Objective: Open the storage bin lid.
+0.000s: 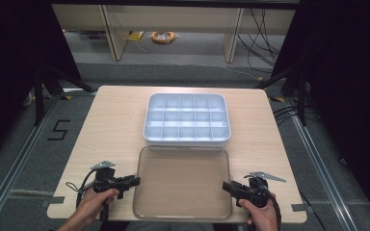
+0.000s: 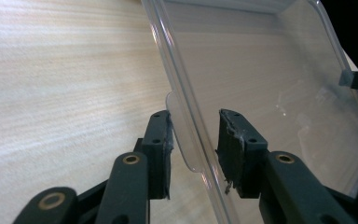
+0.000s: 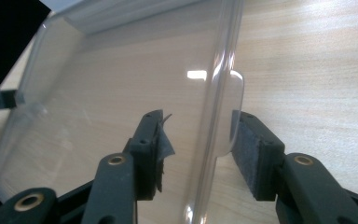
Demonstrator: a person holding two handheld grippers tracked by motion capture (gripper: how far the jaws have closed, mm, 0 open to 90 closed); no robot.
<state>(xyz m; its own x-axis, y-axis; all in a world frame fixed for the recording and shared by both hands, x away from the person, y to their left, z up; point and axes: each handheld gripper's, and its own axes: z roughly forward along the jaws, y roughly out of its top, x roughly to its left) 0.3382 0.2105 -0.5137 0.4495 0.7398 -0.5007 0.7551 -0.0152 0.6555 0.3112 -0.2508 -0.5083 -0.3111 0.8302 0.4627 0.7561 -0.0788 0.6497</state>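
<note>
The left gripper (image 2: 193, 140) stands with its jaws apart, straddling the left rim of a clear plastic lid (image 2: 270, 93); one jaw sits outside by the lid's small rounded tab, the other inside over the lid's flat panel, and neither pad presses the plastic. The right gripper (image 3: 196, 140) does the same at the lid's right rim, jaws wide, with a tab just inside the outer pad. A torn scrap of pad material hangs off the inner jaw in each gripper view.

In the high view the left gripper (image 1: 134, 181) and right gripper (image 1: 225, 186) point inward at the lid (image 1: 183, 180), each held by a hand (image 1: 94, 198). The lid is a smooth, see-through, round-cornered rectangle with a raised rim, lying flat at the near edge of the worktop (image 1: 111, 125), a pale wood-grain board.

Just beyond the lid, touching or nearly touching its far edge, sits a white plastic organiser tray (image 1: 187, 119) split into a grid of small compartments, all of which look empty. The person's forearms are cut off at the bottom edge.
</note>
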